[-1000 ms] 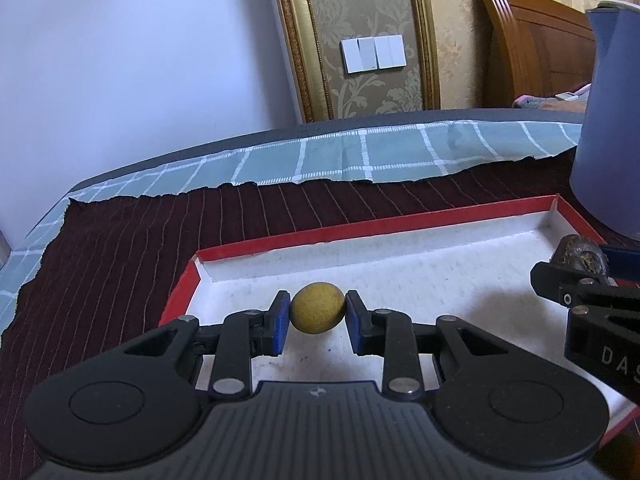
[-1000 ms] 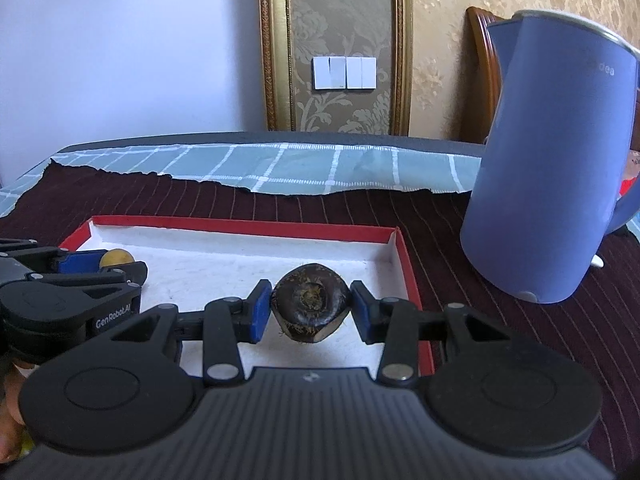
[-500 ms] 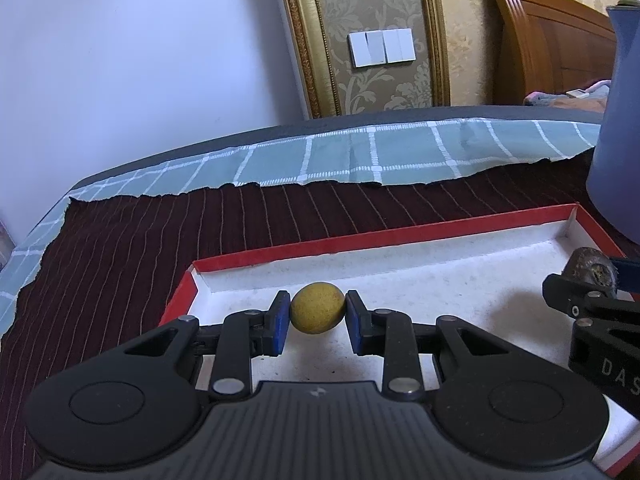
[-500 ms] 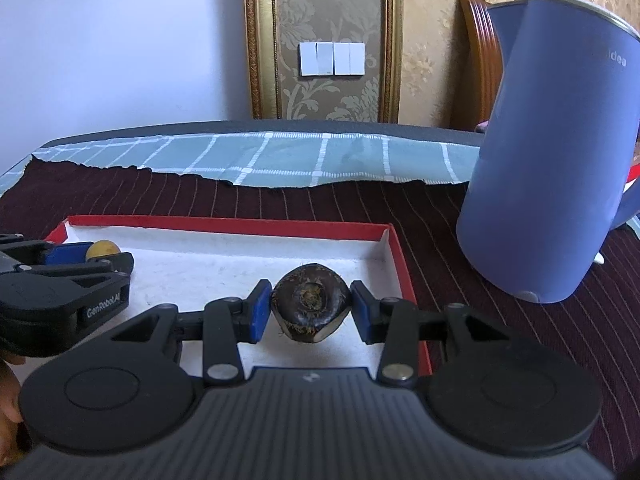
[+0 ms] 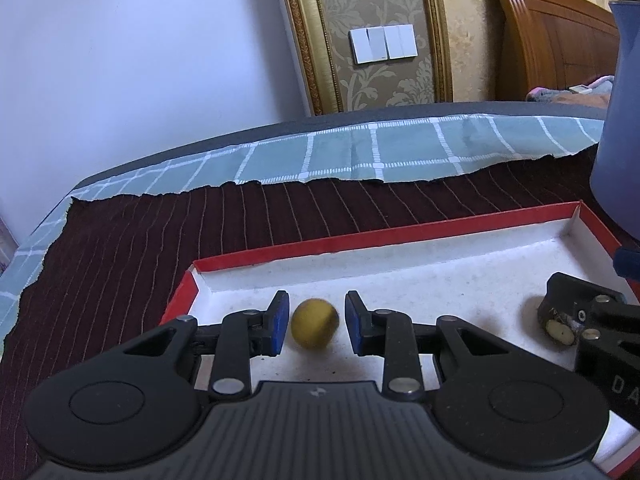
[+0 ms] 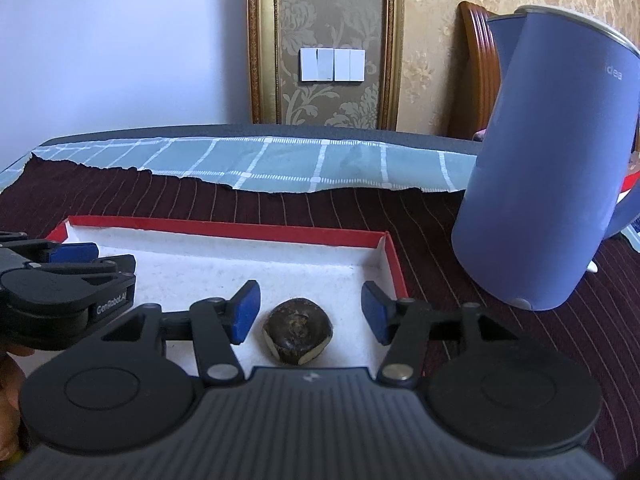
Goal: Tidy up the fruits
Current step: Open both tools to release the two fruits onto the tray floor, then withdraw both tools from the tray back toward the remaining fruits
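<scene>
A small round yellow fruit [image 5: 315, 323] lies on the white floor of a red-rimmed tray [image 5: 360, 240], between the pads of my left gripper [image 5: 314, 320], which is open with small gaps on both sides. A dark brown wrinkled fruit [image 6: 298, 330] lies in the same tray [image 6: 224, 232] near its right wall, between the wide-open pads of my right gripper [image 6: 310, 316]. The brown fruit also shows in the left wrist view [image 5: 554, 320], partly hidden by the right gripper's finger. The left gripper shows at the left of the right wrist view [image 6: 72, 272].
A tall blue kettle [image 6: 552, 184] stands on the dark striped cloth [image 6: 440, 240] just right of the tray. A teal checked cloth [image 5: 380, 152] covers the table's far side. A wall and a wooden headboard [image 5: 552, 44] lie beyond.
Both grippers have opened and let go of their fruits, which now rest on the tray floor. Both grippers also sit lower over the tray.
</scene>
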